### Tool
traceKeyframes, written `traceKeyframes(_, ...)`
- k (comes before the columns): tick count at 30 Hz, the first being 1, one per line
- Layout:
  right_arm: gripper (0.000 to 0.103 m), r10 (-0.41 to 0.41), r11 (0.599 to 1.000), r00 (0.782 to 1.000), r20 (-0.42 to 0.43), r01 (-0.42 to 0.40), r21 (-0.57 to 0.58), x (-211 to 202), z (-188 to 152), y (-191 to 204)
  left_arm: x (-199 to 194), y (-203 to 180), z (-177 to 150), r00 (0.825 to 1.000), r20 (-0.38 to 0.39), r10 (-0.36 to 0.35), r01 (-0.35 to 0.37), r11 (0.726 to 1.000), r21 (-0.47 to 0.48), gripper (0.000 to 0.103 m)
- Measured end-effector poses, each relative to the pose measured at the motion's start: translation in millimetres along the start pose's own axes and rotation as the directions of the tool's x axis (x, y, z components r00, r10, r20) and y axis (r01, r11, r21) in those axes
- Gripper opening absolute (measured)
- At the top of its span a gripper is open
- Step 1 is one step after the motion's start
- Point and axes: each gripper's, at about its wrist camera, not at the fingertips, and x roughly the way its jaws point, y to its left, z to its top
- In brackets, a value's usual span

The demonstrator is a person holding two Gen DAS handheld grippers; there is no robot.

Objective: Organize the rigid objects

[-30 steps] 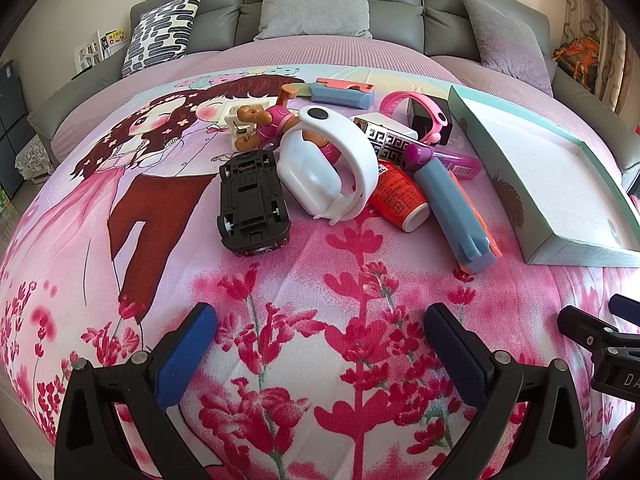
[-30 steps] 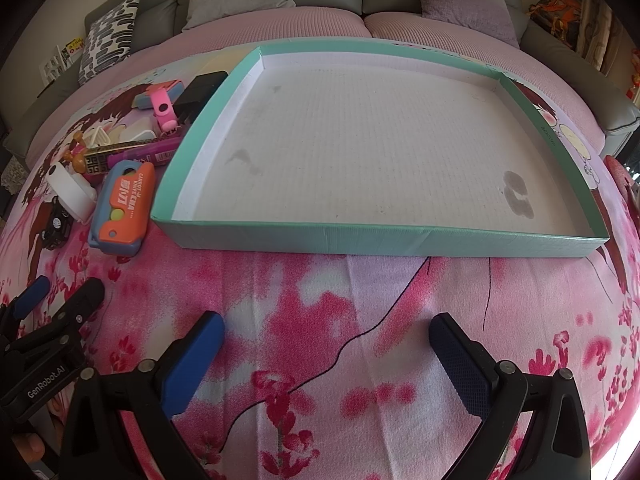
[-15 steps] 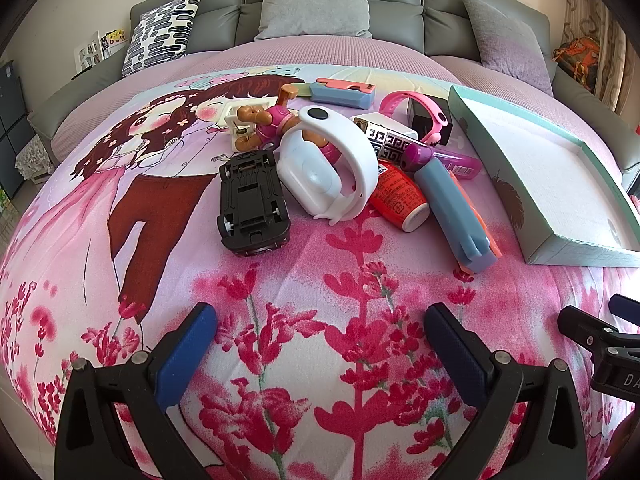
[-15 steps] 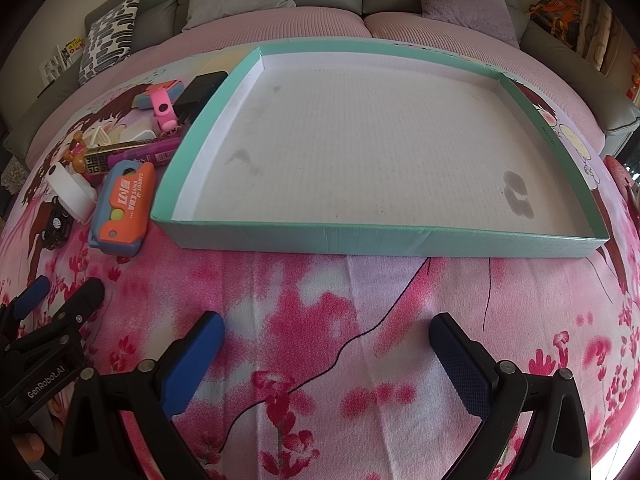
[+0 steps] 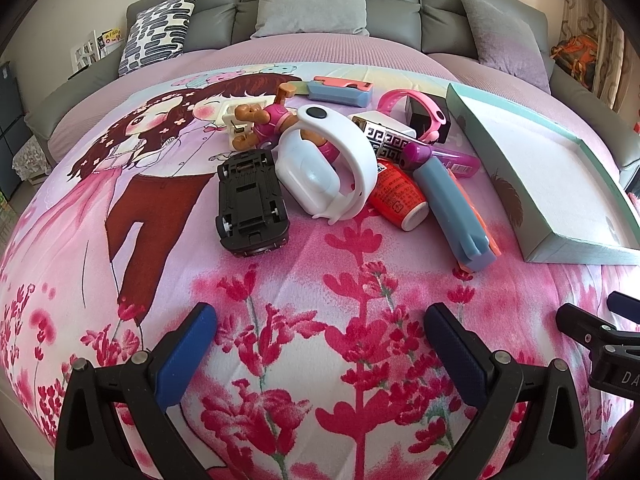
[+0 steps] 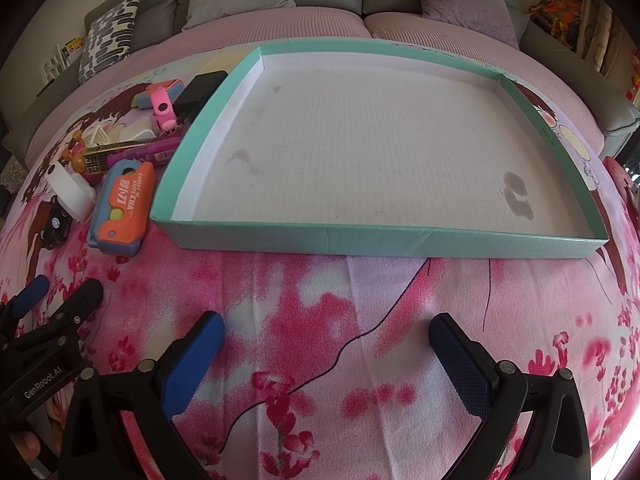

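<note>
A pile of rigid toys lies on the bed ahead of my left gripper [image 5: 320,344], which is open and empty. It holds an upturned black toy car [image 5: 250,204], a white watch-shaped toy [image 5: 328,172], a red can [image 5: 398,196], a blue and orange toy knife [image 5: 452,208], a doll [image 5: 268,120] and a pink watch [image 5: 416,108]. A shallow teal box [image 6: 380,236] with a white inside lies empty ahead of my right gripper [image 6: 326,352], which is open and empty. The box also shows at the right of the left wrist view [image 5: 560,248].
The pink flowered bedspread [image 5: 320,280] covers the bed. A grey sofa with cushions [image 5: 316,0] stands behind it. The left gripper's arm shows at the left edge of the right wrist view [image 6: 44,332].
</note>
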Motion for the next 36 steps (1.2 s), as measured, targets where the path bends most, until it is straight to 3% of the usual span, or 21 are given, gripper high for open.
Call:
traceKeyframes(18, 0.103, 0.001, 1.0, 1.0, 0.0, -0.001, 0.001, 0.4, 0.9, -1.0, -6.1, 1.9, -1.1, 1.0, -0.018, -0.025, 0.025, 1.0, -0.001, 0.103)
traceKeyframes(27, 0.103, 0.015, 1.0, 1.0, 0.013, -0.015, 0.006, -7.3, 2.2, -5.7, -26.6, 10.2, 11.5, 0.996, 0.012, -0.093, 0.094, 0.994, -0.053, 0.103)
traceKeyframes(32, 0.103, 0.032, 0.999, 0.998, 0.054, -0.031, -0.017, -28.6, 3.7, -4.6, -35.4, 21.6, 26.0, 0.992, 0.028, -0.12, 0.122, 0.988, -0.094, 0.103)
traceKeyframes(36, 0.103, 0.092, 0.995, 0.989, 0.115, -0.087, -0.045, -55.4, 16.9, 2.3, -38.0, 34.0, 39.7, 0.993, 0.041, -0.111, 0.115, 0.986, -0.118, 0.103)
